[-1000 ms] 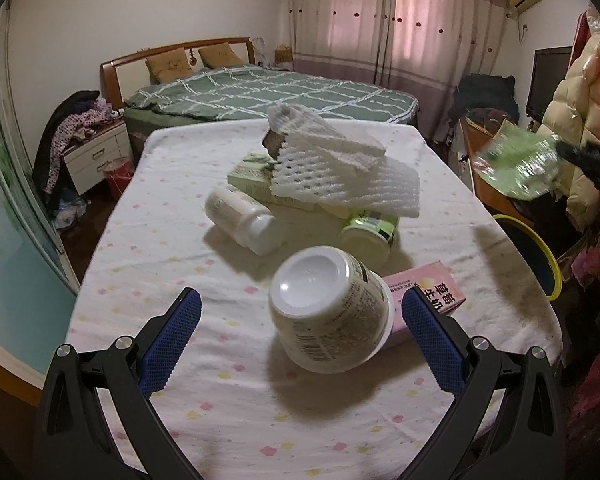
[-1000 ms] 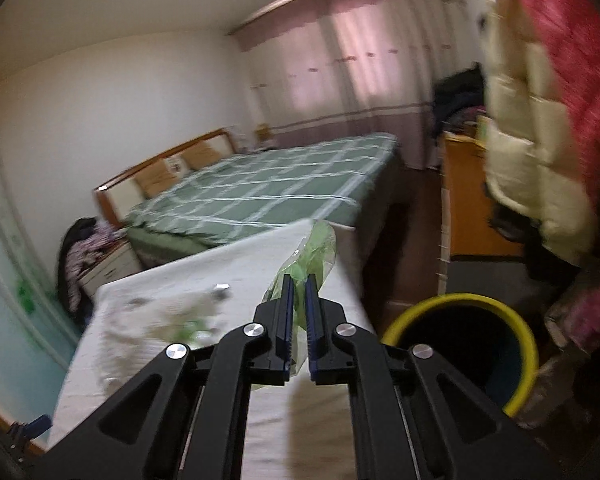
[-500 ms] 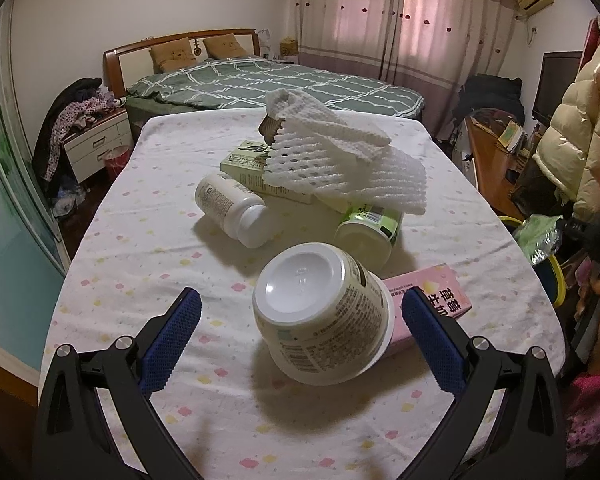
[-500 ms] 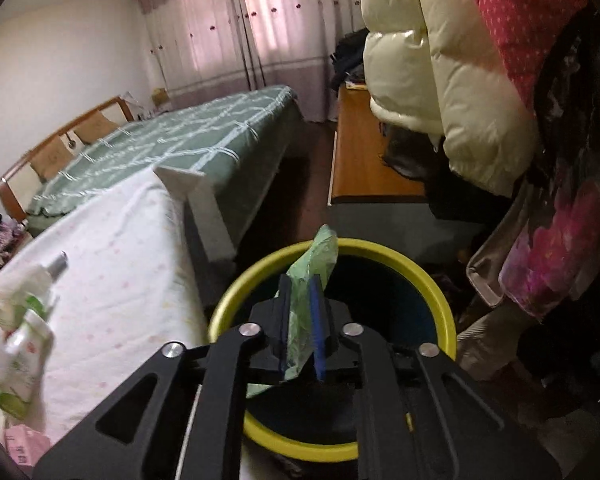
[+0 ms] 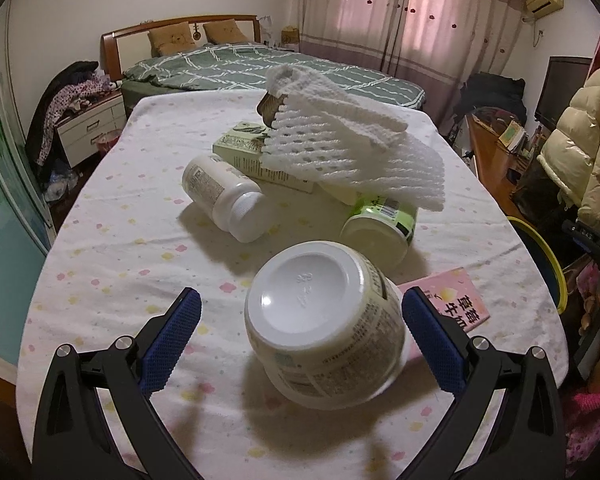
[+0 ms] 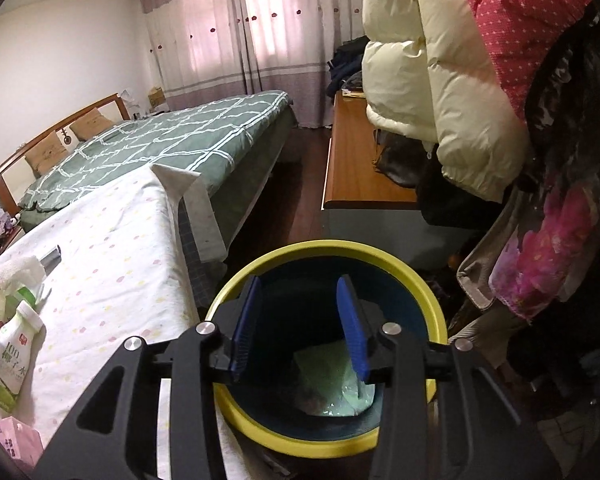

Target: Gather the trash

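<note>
From the left wrist, the left gripper [image 5: 300, 336] stands with its blue pads wide apart over the table [image 5: 112, 248], gripping nothing; a white tub [image 5: 324, 324] lies on its side between the pads, bottom toward the camera, its side label in print too small to read, and whether the right pad touches it cannot be told. Just right of the tub lies a pink carton [image 5: 456, 304] with large red Chinese characters. Farther ahead lie a white bottle [image 5: 224, 196], a green-labelled jar [image 5: 380, 226], a pale green box [image 5: 256, 156] and white foam netting [image 5: 352, 148] draped over them. Off to the right, past the table edge, a yellow bin rim [image 5: 540, 248] shows. From the right wrist, the right gripper [image 6: 300, 320] hangs above the yellow bin [image 6: 428, 304]; its jaws have just been opening and stand apart with nothing between them, and a green wrapper [image 6: 332, 384] lies below inside the bin. To the left, on the table, a small white bottle [image 6: 14, 352] reads "100" with Chinese characters.
</note>
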`<state>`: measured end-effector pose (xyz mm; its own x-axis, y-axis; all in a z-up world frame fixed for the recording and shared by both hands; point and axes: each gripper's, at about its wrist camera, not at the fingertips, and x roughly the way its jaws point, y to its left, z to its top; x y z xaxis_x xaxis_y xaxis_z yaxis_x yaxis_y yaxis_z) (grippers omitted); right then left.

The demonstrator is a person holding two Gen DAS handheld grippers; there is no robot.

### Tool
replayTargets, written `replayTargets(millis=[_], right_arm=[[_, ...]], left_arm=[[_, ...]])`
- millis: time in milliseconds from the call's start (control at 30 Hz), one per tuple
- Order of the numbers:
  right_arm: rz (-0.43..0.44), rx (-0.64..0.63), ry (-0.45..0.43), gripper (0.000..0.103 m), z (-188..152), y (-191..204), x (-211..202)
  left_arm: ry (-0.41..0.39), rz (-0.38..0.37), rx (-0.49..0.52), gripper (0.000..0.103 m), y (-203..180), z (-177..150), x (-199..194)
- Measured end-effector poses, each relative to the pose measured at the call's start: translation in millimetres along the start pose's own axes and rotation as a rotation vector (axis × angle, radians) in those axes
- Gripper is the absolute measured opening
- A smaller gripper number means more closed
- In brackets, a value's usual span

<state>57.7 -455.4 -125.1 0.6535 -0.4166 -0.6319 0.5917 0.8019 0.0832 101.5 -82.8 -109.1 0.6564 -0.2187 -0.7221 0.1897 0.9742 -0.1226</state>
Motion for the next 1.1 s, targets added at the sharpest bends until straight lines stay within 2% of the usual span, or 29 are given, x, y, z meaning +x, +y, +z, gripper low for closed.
replayTargets(millis=[67,167,400,533,667,833,1100], right_arm=[[0.003,0.000,0.002,0.038,-1,1,0],[0.007,0.003,0.003,0.038,-1,0,0],[0.018,0.022,-0.006,0.038,-2,-7,-6],[0.022,0.034,-0.015,0.038,-2,-13,-9],[0.025,0.044,-0.020,0.038,-3,-19,-11],[0.024,0.050,-0.013,0.039,-7,-31,-12],[-0.012,0.081,-0.012,0.042,-13,-71,-19]], left_arm=[[0.002,-0.026,-0.003,0.095,1,0,4],[0.006,-0.068,0.001,0.080,-1,2,4],[0.003,-0.064,0.047,0.079,-17,4,-4],[-0.036,-0.049,0.079,0.079,-30,11,-23],[-0.068,-0.065,0.115,0.079,-46,22,-41],[-0.085,-0.131,0.178,0.079,-89,40,-45],[-0.041,-0.246,0.297,0.079,-184,56,-8]])
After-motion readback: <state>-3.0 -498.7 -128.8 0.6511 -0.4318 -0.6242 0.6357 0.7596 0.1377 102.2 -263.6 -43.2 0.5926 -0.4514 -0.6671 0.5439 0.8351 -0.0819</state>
